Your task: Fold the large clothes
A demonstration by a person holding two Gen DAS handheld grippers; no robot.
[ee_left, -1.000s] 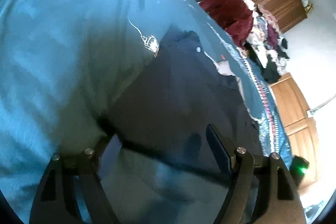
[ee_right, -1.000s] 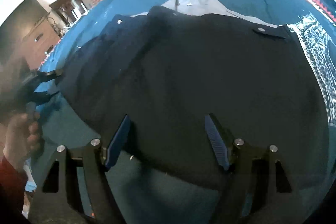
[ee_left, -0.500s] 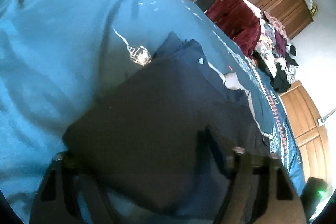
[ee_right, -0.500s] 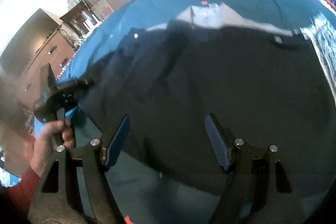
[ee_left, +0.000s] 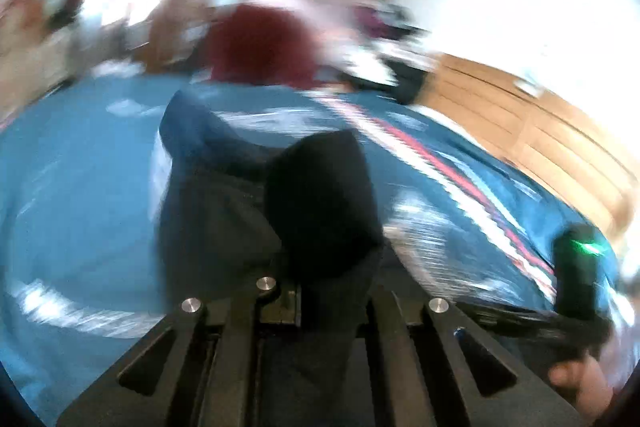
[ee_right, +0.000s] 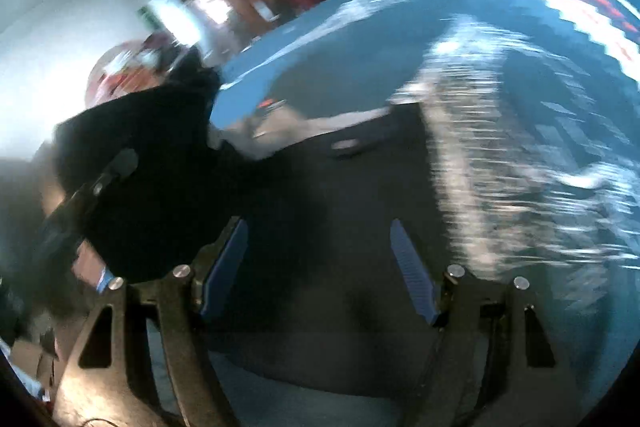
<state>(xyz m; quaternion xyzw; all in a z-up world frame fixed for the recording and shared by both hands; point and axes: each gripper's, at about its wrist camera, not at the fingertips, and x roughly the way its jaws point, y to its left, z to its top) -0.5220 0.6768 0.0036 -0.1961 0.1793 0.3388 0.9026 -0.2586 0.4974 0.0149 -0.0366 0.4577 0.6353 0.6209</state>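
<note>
The left gripper [ee_left: 332, 291] is clenched on a bunched fold of the large dark navy fabric garment [ee_right: 320, 227], lifting it off the teal patterned bedspread [ee_left: 72, 187] (both views are motion-blurred). The right gripper [ee_right: 320, 263] hangs released above the flat garment, its blue ribbed pads [ee_right: 412, 271] apart.

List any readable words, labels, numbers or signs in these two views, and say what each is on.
None can be read; both views are motion-blurred.
White marks on the blue bedspread: smeared, and I cannot tell whether they are text.
Dark garment: no readable label.
Green light on the right tongs: a light, not text.
</note>
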